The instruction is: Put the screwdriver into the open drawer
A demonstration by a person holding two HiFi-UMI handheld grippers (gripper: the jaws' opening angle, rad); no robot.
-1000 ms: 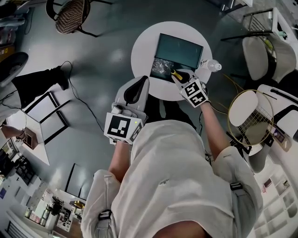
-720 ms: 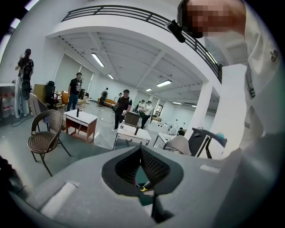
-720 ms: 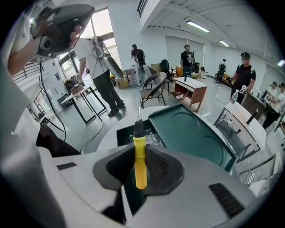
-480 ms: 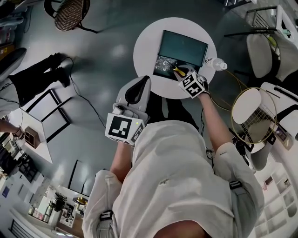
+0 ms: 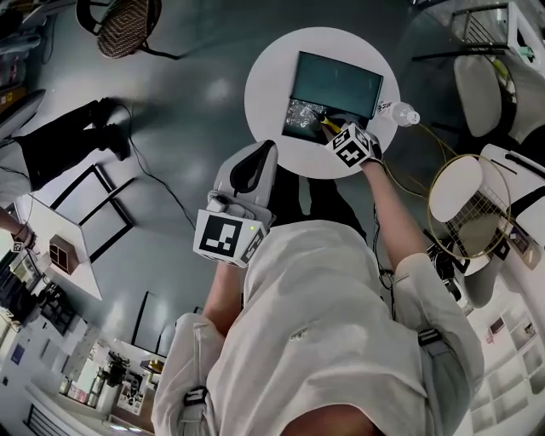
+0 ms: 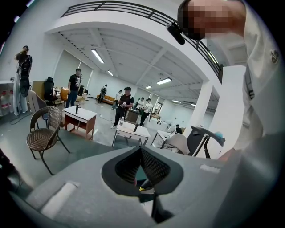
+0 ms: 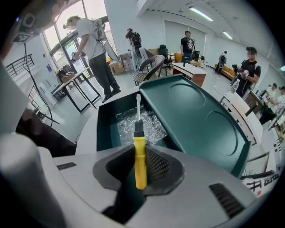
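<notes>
A yellow-handled screwdriver (image 7: 140,164) is clamped in my right gripper (image 7: 141,153), which is shut on its handle. Its metal shaft points forward over the open drawer (image 7: 133,127), whose floor is lined with crinkled clear plastic. The drawer belongs to a dark green box (image 5: 336,83) on a round white table (image 5: 264,89). In the head view the right gripper (image 5: 334,134) is at the drawer's (image 5: 300,121) near right corner with the screwdriver (image 5: 324,128) over its edge. My left gripper (image 5: 264,149) is shut and holds nothing, hovering by the table's near edge; its pads (image 6: 151,167) meet at their tips.
A clear plastic bottle (image 5: 398,111) lies on the table right of the box. A wicker chair (image 5: 123,25) stands far left and a gold wire-frame stool (image 5: 464,204) at the right. Cables trail on the grey floor. Several people stand around the room.
My right gripper has carried the screwdriver forward and slightly right, from the table's edge to the drawer's rim. The left gripper has stayed in place.
</notes>
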